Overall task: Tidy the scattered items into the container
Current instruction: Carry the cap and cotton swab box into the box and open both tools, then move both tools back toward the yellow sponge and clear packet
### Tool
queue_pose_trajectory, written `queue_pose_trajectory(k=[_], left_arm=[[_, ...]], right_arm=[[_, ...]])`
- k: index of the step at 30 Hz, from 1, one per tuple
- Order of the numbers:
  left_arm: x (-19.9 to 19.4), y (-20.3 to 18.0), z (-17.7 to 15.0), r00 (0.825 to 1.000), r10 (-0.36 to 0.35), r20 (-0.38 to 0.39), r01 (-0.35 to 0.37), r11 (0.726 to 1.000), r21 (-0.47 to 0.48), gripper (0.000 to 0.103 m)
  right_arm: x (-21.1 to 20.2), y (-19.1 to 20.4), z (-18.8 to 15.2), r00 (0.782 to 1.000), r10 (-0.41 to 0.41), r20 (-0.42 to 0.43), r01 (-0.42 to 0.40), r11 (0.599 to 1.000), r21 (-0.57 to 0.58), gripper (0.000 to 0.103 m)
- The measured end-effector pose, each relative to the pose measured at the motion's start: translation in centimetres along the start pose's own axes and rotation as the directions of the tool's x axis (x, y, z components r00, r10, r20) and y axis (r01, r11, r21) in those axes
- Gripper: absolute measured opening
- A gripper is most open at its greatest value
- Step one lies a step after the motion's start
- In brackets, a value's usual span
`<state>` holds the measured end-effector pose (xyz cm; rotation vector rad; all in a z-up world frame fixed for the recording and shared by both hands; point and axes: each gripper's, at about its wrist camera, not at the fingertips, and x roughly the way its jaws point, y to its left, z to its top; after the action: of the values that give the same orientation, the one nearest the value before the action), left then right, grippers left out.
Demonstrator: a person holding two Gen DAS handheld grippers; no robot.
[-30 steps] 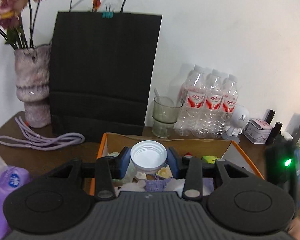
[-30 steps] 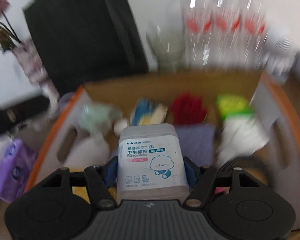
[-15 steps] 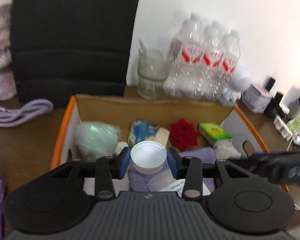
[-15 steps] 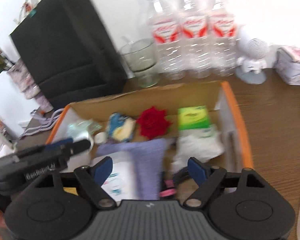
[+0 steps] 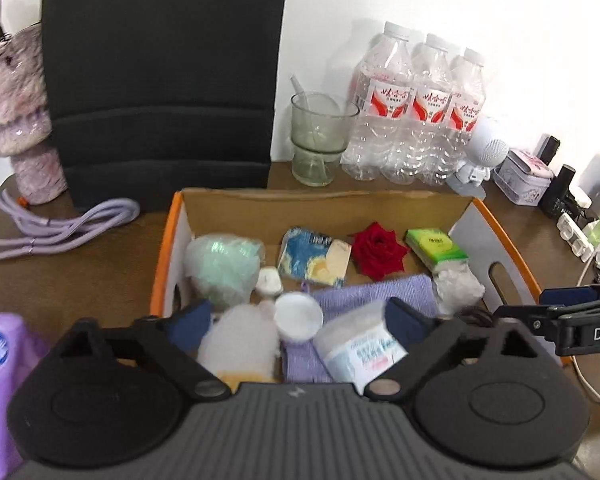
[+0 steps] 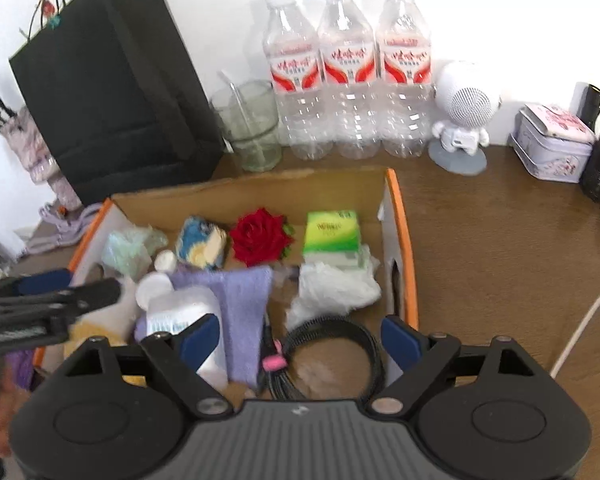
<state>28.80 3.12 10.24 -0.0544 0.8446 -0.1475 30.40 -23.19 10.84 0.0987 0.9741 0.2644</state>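
The cardboard box [image 5: 320, 210], brown inside with orange rims and grey cut-out end flaps, fills the middle of both views. Inside lie a red rose [image 5: 377, 249], a green tissue pack [image 5: 436, 247], a purple cloth [image 6: 240, 300], a cotton-bud tub [image 5: 360, 350], a round white lid [image 5: 298, 316] and a coiled black cable [image 6: 332, 332]. The left gripper [image 5: 298, 322] and right gripper [image 6: 300, 338] hover at the lower frame edge, jaws spread wide, holding nothing
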Motion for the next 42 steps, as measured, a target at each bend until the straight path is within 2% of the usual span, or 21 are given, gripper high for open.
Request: queue_pose_trajectory(k=[4,5,7,8,10,11,12,13,14,16,18,20,22,24,27,30,31,35,39,42], left_arm=[[-1.7,-0.3,-1.5,0.999,0.001,-0.032,-0.001,1.000,-0.012,0.103],[-2.7,-0.5,-2.0,1.000,0.026,-0.002,-0.026,1.000,-0.018,0.103],[-5.1,-1.3,-3.7,0.987,0.082,0.135,-0.080,0.997,-0.018,0.103],[-6.6,-1.8,-5.0,0.965,0.101,0.241,-0.102,0.995,-0.007,0.103],[-8.8,-2.7,-8.1,0.894,0.111,0.433,-0.132,0.991,0.017,0.103],[-9.6,-3.0,-9.6,0.860,0.113,0.497,-0.144,0.989,0.024,0.103],[-10.2,-3.4,-10.8,0.837,0.112,0.536,-0.147,0.989,0.023,0.103],[-10.6,-3.5,-11.9,0.825,0.111,0.555,-0.143,0.990,0.015,0.103],[-10.9,-3.7,-12.7,0.821,0.109,0.560,-0.135,0.991,0.004,0.103],[-11.5,-3.8,-14.0,0.822,0.096,0.561,-0.112,0.994,-0.006,0.103],[-12.4,-4.0,-15.4,0.825,0.107,0.555,-0.125,0.992,-0.007,0.103],[-13.8,-4.3,-17.5,0.819,0.115,0.562,-0.147,0.989,0.011,0.103],[-15.6,-4.5,-20.7,0.814,0.089,0.574,-0.126,0.992,0.025,0.103],[-17.1,-5.0,-24.1,0.824,0.067,0.562,-0.103,0.994,0.032,0.103],[-19.3,-5.8,-28.8,0.836,0.071,0.545,-0.102,0.994,0.025,0.103],[-21.1,-6.0,-32.3,0.846,0.049,0.531,-0.075,0.997,0.028,0.103],[-21.7,-6.0,-33.2,0.844,0.039,0.534,-0.074,0.996,0.044,0.103],[-23.3,-5.4,-35.3,0.836,0.084,0.543,-0.120,0.992,0.031,0.103],[-23.3,-4.8,-35.6,0.848,0.099,0.521,-0.123,0.992,0.012,0.103],[-22.2,-4.6,-34.6,0.860,0.105,0.500,-0.125,0.992,0.007,0.103]], right_arm=[[-2.1,0.1,-1.4,0.999,0.032,0.035,-0.032,0.999,0.008,0.088],[-2.9,0.3,-1.9,0.997,0.047,0.065,-0.047,0.999,0.002,0.088],[-4.5,0.7,-3.3,0.985,0.054,0.163,-0.051,0.998,-0.025,0.088],[-5.2,1.1,-4.3,0.972,0.049,0.231,-0.039,0.998,-0.049,0.088],[-6.2,1.7,-6.7,0.933,0.038,0.358,-0.003,0.995,-0.096,0.088],[-6.4,2.0,-7.8,0.915,0.036,0.402,0.010,0.993,-0.114,0.088],[-6.6,2.3,-8.9,0.899,0.036,0.436,0.020,0.992,-0.123,0.088],[-6.7,2.6,-10.1,0.884,0.034,0.466,0.028,0.992,-0.125,0.088],[-6.9,2.9,-11.1,0.871,0.033,0.490,0.032,0.992,-0.124,0.088],[-7.2,3.5,-13.1,0.850,0.038,0.526,0.037,0.991,-0.132,0.088],[-7.8,4.1,-14.9,0.835,0.036,0.550,0.048,0.989,-0.138,0.088],[-8.7,4.5,-17.0,0.832,0.034,0.553,0.053,0.989,-0.140,0.088],[-9.9,4.6,-19.6,0.837,0.056,0.544,0.025,0.990,-0.140,0.089],[-11.3,4.7,-22.8,0.837,0.081,0.541,-0.005,0.990,-0.140,0.090],[-13.0,5.0,-27.6,0.844,0.088,0.528,-0.020,0.991,-0.133,0.091],[-14.8,5.2,-31.9,0.841,0.098,0.532,-0.026,0.990,-0.141,0.091],[-15.3,5.2,-33.1,0.842,0.101,0.531,-0.021,0.988,-0.154,0.091],[-17.1,5.1,-36.7,0.840,0.052,0.540,0.053,0.983,-0.177,0.091],[-17.8,4.6,-37.9,0.838,0.040,0.544,0.059,0.985,-0.164,0.091],[-17.2,4.4,-36.7,0.847,0.036,0.531,0.062,0.984,-0.167,0.091]])
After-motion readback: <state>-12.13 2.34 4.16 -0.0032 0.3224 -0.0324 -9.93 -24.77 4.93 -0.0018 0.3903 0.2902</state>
